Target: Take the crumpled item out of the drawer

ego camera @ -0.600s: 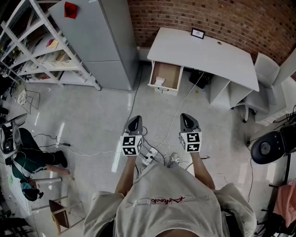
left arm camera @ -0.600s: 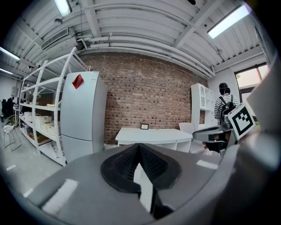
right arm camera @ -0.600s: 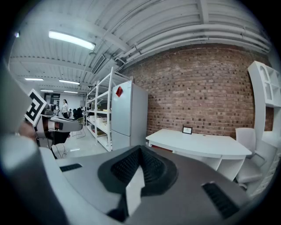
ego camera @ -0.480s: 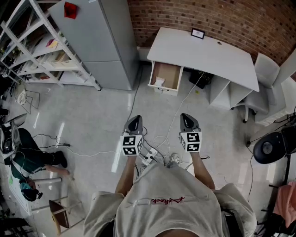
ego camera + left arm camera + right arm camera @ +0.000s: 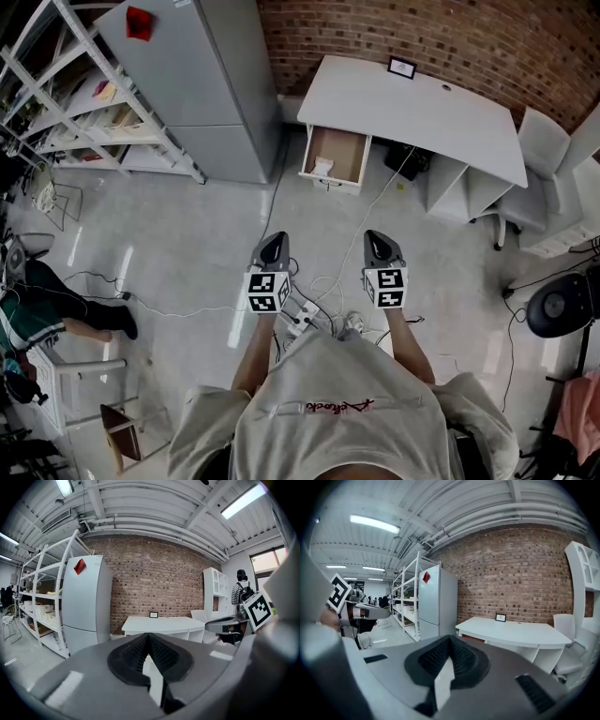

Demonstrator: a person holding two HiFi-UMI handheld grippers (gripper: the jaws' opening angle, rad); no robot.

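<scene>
White and crumpled, the item (image 5: 323, 166) lies in the open drawer (image 5: 349, 141) of the desk (image 5: 412, 103), well ahead of my fingers and about between the two pairs. My left gripper (image 5: 273, 246) and my right gripper (image 5: 379, 241) each have the jaws pressed together, with nothing between them. Since half a second ago almost nothing has changed: both grippers stay side by side over the floor. I judge the approach has not begun yet.
</scene>
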